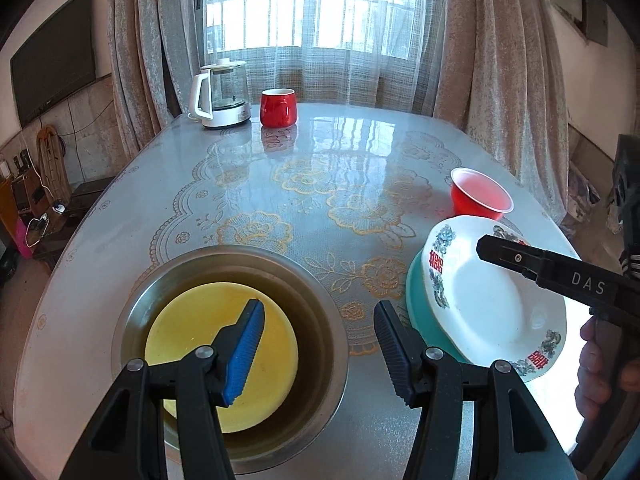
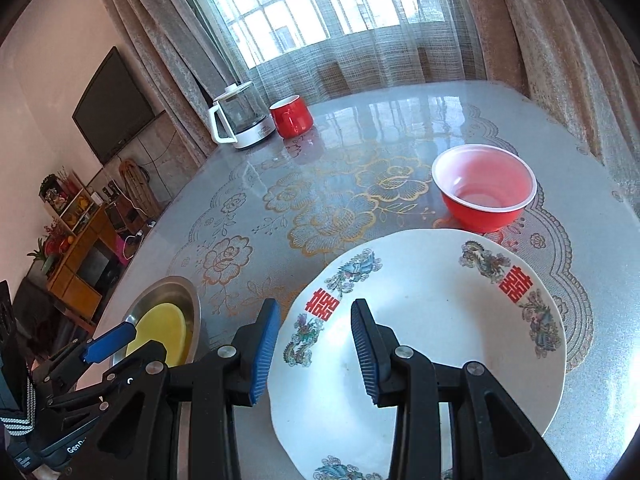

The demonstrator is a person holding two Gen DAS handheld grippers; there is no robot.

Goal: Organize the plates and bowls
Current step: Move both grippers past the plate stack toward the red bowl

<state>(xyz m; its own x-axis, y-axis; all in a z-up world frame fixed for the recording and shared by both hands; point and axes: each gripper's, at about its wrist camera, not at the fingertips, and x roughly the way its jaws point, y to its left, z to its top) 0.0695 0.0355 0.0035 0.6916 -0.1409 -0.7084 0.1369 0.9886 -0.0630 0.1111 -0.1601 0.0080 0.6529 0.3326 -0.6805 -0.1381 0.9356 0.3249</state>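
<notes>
A steel bowl with a yellow plate inside sits near the table's front left; it also shows in the right wrist view. My left gripper is open, one finger over the yellow plate, the other outside the bowl's right rim. A white patterned plate lies tilted on a teal plate. My right gripper is open and straddles the near-left rim of the white plate. A red bowl stands behind it.
A glass kettle and a red mug stand at the table's far left. The round table has a glossy floral cover. Curtains and a window lie behind; a TV and shelves are to the left.
</notes>
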